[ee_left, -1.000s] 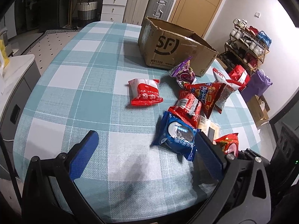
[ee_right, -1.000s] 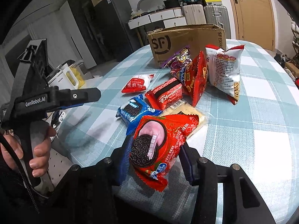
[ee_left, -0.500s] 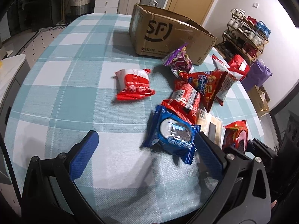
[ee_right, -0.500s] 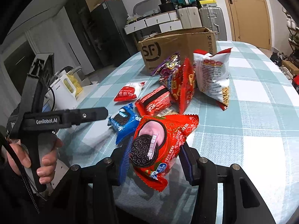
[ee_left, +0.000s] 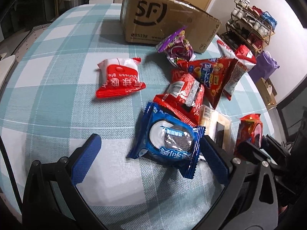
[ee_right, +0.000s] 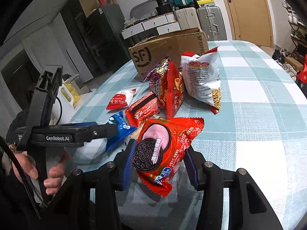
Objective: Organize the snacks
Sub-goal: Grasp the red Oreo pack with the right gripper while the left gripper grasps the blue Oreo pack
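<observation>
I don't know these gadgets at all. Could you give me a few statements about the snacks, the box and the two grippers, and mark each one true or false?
1. The right hand-held gripper is shut on a red Oreo packet. True.
2. The left hand-held gripper is clamped shut on the blue cookie packet. False: its fingers are spread wide, with the packet lying on the table between them.
3. The cardboard box bears an "SF" logo. True.
4. All the snacks are already in the cardboard box. False: several packets lie on the checked tablecloth in front of it.
5. The red-and-white packet lies apart from the main pile. True.
</observation>
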### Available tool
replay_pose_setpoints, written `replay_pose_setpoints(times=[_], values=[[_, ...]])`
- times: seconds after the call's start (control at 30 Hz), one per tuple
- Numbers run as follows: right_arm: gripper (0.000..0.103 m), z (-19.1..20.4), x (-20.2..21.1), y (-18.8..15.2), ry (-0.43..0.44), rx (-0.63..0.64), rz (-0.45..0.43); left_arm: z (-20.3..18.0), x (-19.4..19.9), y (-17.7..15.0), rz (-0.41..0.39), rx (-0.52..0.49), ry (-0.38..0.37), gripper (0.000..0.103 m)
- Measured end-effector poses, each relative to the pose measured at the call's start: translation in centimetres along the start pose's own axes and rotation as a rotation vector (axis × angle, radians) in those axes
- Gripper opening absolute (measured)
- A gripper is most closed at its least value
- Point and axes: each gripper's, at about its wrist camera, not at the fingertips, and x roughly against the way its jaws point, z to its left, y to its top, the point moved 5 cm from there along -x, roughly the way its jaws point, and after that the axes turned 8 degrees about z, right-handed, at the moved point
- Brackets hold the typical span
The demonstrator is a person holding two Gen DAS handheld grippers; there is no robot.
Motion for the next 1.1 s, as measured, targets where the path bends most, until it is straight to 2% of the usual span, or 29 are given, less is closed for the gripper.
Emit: replay_pose_setpoints(times=[0.13,0.2,0.3,0.37,0.47,1.1], values=[[0.048,-0.2,0.1,-0.2,0.002,-0.012,-0.001,-0.4,-0.3,0.2,-0.004,-0.016,0.003,0.102],[0.048,-0.4,0.1,-0.2,0.002,-0.017,-0.001,-0.5,-0.3,0.2,-0.012,-0.024,0.013,0.097],[0.048,-0.5,0.2,-0.2,0.001,-0.021,-0.004,-0.9,-0.3,0.1,-0.028,-0.06,0.046,0.081],[0.048,-0.6,0.2,-0.2,0.002,-0.024,-0.006,-1.3,-0.1,0.1,-0.04,-0.093,0.041,0.053],[0.048,-0.4,0.2,-0.2,0.001,-0.024,-0.008,-1.8,0.1,0.0,-0.044,-0.127,0.036,0.044],[0.048,1.2,1.3,1.6,0.008,0.027,-0.043,-0.1,3.6,0.2,-0.093,-0.09,-0.003,0.042]])
